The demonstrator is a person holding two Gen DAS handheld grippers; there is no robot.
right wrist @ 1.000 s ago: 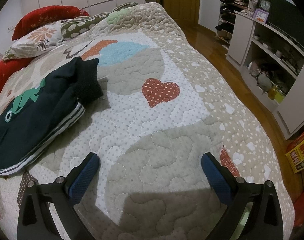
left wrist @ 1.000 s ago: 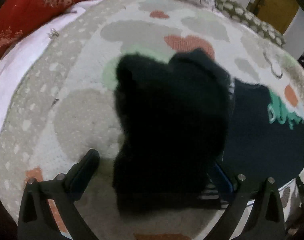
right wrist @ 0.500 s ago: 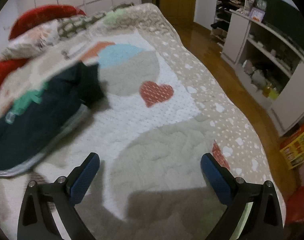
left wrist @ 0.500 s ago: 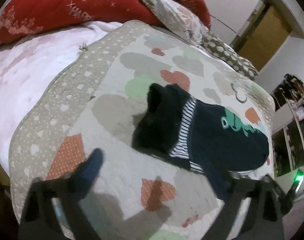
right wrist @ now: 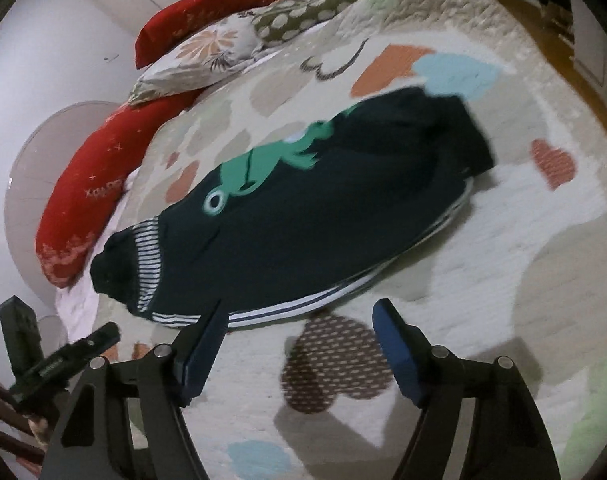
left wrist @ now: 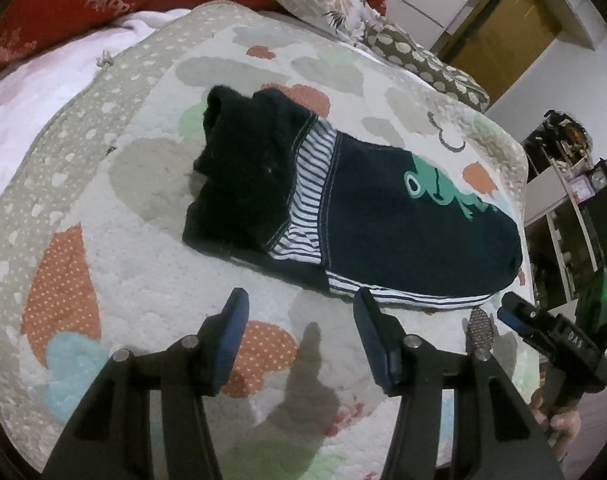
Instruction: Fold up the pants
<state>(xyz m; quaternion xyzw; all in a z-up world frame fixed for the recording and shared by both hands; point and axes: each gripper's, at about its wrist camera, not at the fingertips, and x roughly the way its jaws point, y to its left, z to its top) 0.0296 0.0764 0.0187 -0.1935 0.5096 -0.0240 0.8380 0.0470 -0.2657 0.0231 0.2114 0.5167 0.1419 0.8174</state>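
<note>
Dark navy pants [left wrist: 383, 216] with a green frog print and striped trim lie folded on the quilted bedspread [left wrist: 135, 240]. A dark cuffed end lies over the striped band at their left. They also show in the right wrist view [right wrist: 303, 216]. My left gripper [left wrist: 299, 316] is open and empty, held above the quilt just short of the pants' near edge. My right gripper [right wrist: 299, 320] is open and empty, close to the striped near hem. The right gripper also shows at the right edge of the left wrist view [left wrist: 543, 332].
Red bolster pillows [right wrist: 87, 184] and a floral pillow [right wrist: 199, 56] lie at the head of the bed. A white sheet [left wrist: 31, 96] lies beside the quilt. Shelves [left wrist: 575, 200] and a wooden door [left wrist: 499, 24] stand beyond the bed.
My left gripper let go of the pants' dark end and pulled back, its jaws now narrower. My right gripper swung left toward the pants, from facing the open quilt.
</note>
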